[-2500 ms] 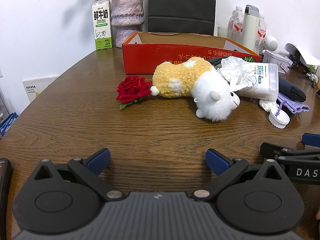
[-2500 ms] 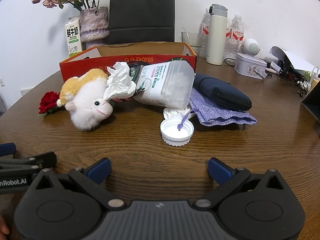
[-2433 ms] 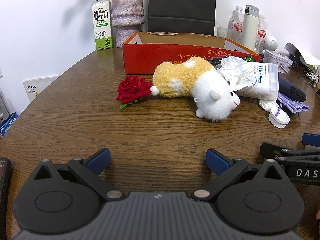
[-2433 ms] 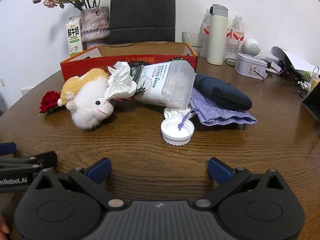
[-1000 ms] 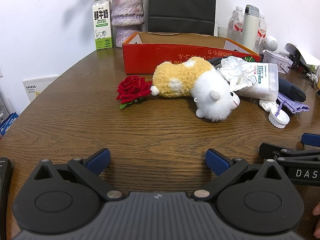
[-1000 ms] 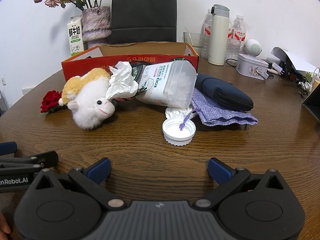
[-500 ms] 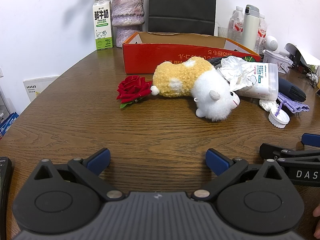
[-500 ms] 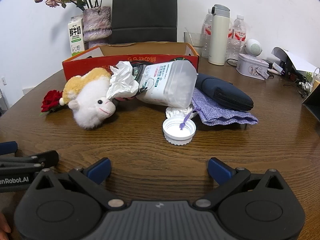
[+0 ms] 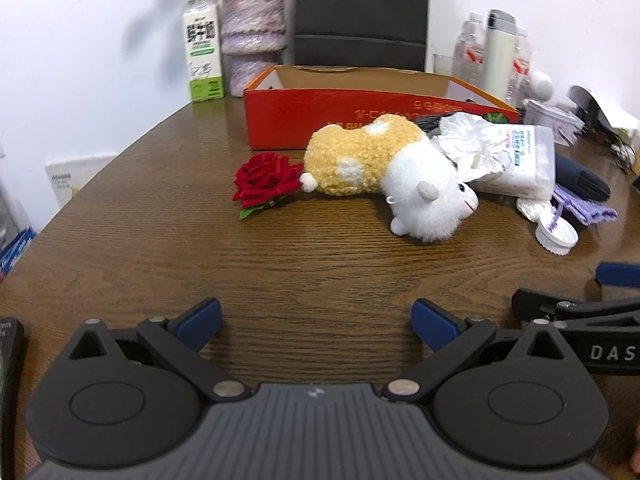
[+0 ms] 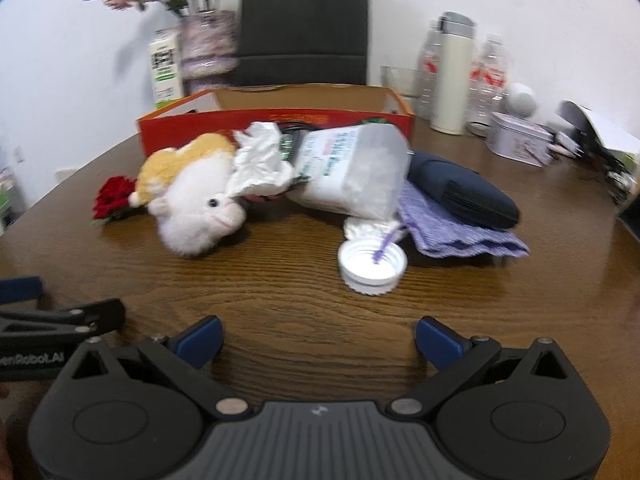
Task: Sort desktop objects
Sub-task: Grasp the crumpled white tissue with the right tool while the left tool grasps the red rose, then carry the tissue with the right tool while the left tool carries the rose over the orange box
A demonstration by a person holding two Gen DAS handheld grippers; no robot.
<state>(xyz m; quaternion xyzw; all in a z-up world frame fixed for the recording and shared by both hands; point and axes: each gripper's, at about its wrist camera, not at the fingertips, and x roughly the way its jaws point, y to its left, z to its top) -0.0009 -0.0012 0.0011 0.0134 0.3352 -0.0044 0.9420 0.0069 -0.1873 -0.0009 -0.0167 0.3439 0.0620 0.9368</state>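
Wooden bench [image 9: 160,240], red box [image 9: 360,120] behind. Plush toy [image 9: 384,176] soft, light: pinch its body. Your left gripper [image 9: 316,316] and right gripper [image 10: 318,334] fingers spread, empty.

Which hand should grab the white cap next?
Right, probably. The white cap lies just ahead of the open right tool. From the left tool, also open, the cap sits far off to the right, past the plush toy.

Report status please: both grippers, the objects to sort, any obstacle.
Left gripper open, empty. Right gripper open, empty. Plush toy, rose, cotton-pad tub, white cap lie loose before the red box. Path free.
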